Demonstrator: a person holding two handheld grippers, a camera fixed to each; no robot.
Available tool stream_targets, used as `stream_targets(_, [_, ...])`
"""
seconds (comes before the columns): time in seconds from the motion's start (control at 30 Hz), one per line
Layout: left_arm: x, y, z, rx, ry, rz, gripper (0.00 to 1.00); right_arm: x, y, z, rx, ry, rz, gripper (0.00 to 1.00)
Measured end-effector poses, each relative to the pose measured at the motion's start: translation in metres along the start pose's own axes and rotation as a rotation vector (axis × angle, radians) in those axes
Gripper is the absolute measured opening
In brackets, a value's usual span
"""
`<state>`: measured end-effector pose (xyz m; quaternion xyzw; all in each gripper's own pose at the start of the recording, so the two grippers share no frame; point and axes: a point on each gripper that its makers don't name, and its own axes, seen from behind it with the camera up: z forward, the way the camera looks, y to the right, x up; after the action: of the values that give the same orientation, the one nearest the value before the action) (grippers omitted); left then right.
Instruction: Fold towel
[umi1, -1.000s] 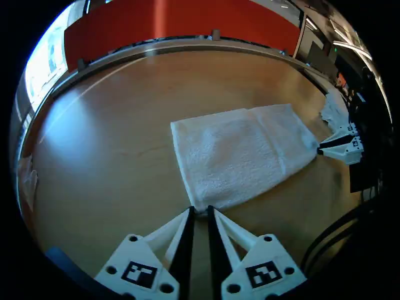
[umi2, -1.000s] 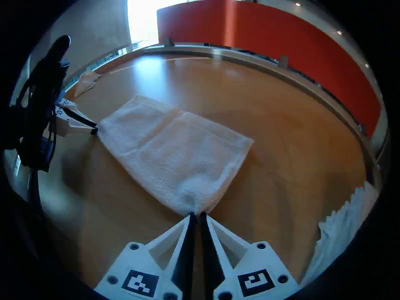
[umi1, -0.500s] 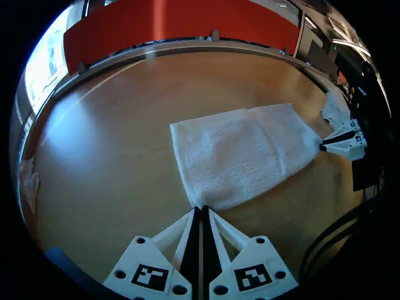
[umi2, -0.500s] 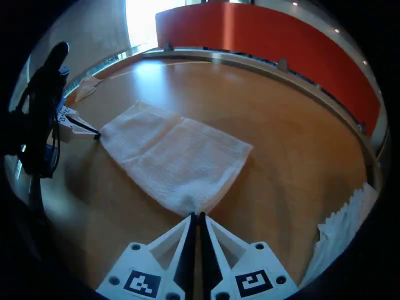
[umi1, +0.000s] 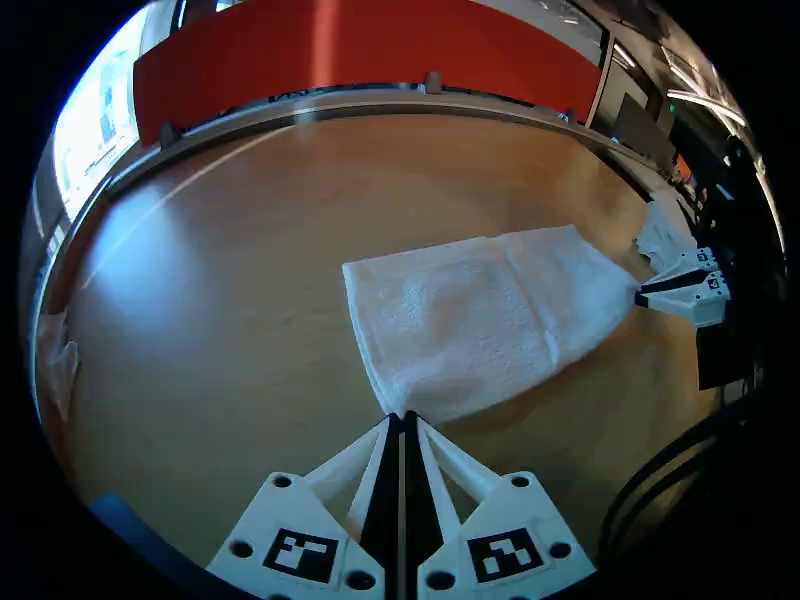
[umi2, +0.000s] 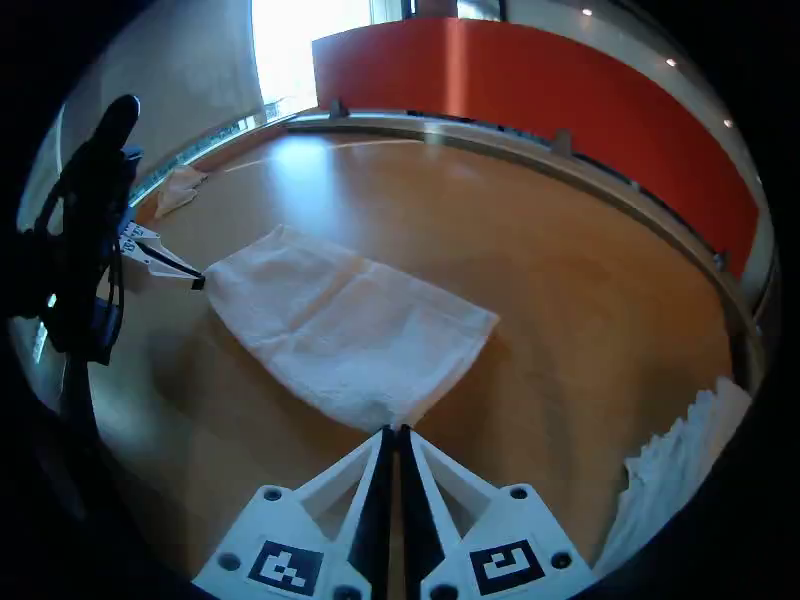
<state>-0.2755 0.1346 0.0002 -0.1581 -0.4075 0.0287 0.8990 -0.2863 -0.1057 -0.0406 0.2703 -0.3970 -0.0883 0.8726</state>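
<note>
I'm looking along the left tool (umi1: 403, 418): its white plastic fingers (umi1: 335, 468), triangular and braced, are carrying black inner pads, square black-and-white markers (umi1: 300, 556) and round screw holes. The right tool (umi2: 395, 430) is wearing the same kit (markers differ). Black cables (umi1: 625, 500) are looping at the left gripper view's edge.

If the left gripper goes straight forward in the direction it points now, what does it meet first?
The white towel: the left gripper pinches its near corner, so going on would likely bunch the cloth lying ahead on the wooden table.
</note>
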Motion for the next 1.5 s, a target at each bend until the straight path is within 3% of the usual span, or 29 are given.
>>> stream_targets(0.3, [0.002,0.0,-0.003,-0.001,0.006,-0.007,0.03,0.004,0.002,-0.004,-0.006,0.006,-0.005,0.04])
stream_targets(0.97, [-0.017,0.004,0.001,-0.004,-0.032,-0.021,0.03,-0.012,0.001,-0.003,-0.007,-0.024,0.001,0.04])
stream_targets(1.1, [-0.019,0.006,0.002,-0.007,-0.046,-0.026,0.05,-0.013,0.003,-0.003,-0.017,-0.027,-0.001,0.07])
stream_targets(1.23, [-0.02,0.006,0.002,-0.01,-0.044,-0.035,0.13,-0.018,0.006,-0.003,-0.029,-0.037,-0.004,0.13])
stream_targets(1.37, [-0.021,0.004,0.001,-0.009,-0.046,-0.046,0.26,-0.022,0.008,-0.004,-0.036,-0.044,-0.007,0.3])
stream_targets(1.5, [-0.021,-0.001,0.0,0.002,-0.044,-0.057,0.47,-0.023,0.011,-0.006,-0.041,-0.047,-0.005,0.36])
